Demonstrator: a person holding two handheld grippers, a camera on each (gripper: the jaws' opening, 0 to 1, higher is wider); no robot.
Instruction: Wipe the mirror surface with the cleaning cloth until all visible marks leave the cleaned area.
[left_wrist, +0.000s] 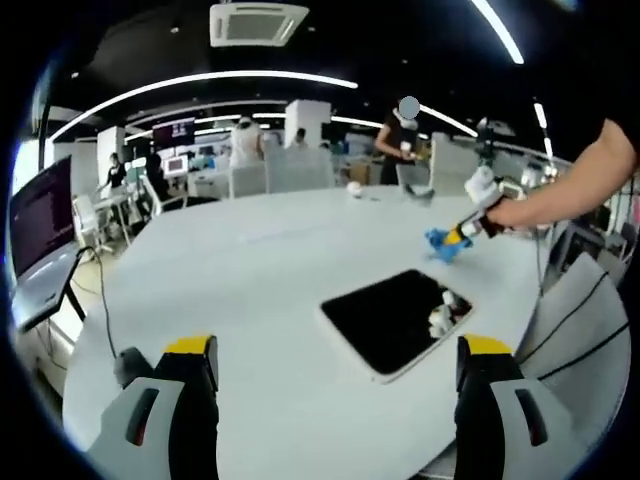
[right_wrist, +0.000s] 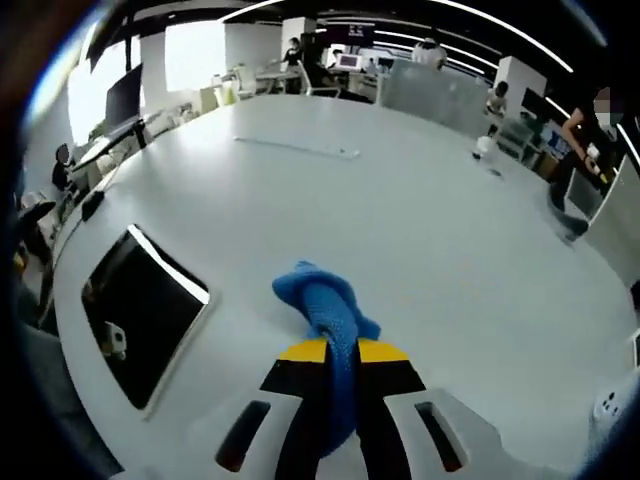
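Right gripper (right_wrist: 335, 352) has its jaws pinched tight on the blue cloth (right_wrist: 322, 300), which bunches into a wad just past the yellow tips and trails back between them. From the left gripper view the same tool shows out ahead and to the right, held in a person's hand (left_wrist: 510, 212), with the cloth (left_wrist: 443, 243) dangling onto the white table (left_wrist: 250, 290). Left gripper (left_wrist: 335, 355) stands wide, nothing between its jaws, hanging over the near edge of the table.

The mirror (left_wrist: 397, 318) lies flat on the table, a dark slab with a pale rim, ahead of the left gripper and a little right of centre. Seen from the right gripper, the mirror (right_wrist: 140, 310) sits off to the left and near, apart from the cloth, so no wiping contact is made yet.

To my eye the step in hand is carrying the cloth across to the glass. It would go best if the wad were set down flat on the nearest corner and dragged in overlapping passes across the whole face, pressing lightly so the mirror does not skate. The free left gripper could steady the rim. Pale shapes show in the glass; I cannot tell marks from reflections.

No brand, label or readable writing can be made out; the far screens are too small.
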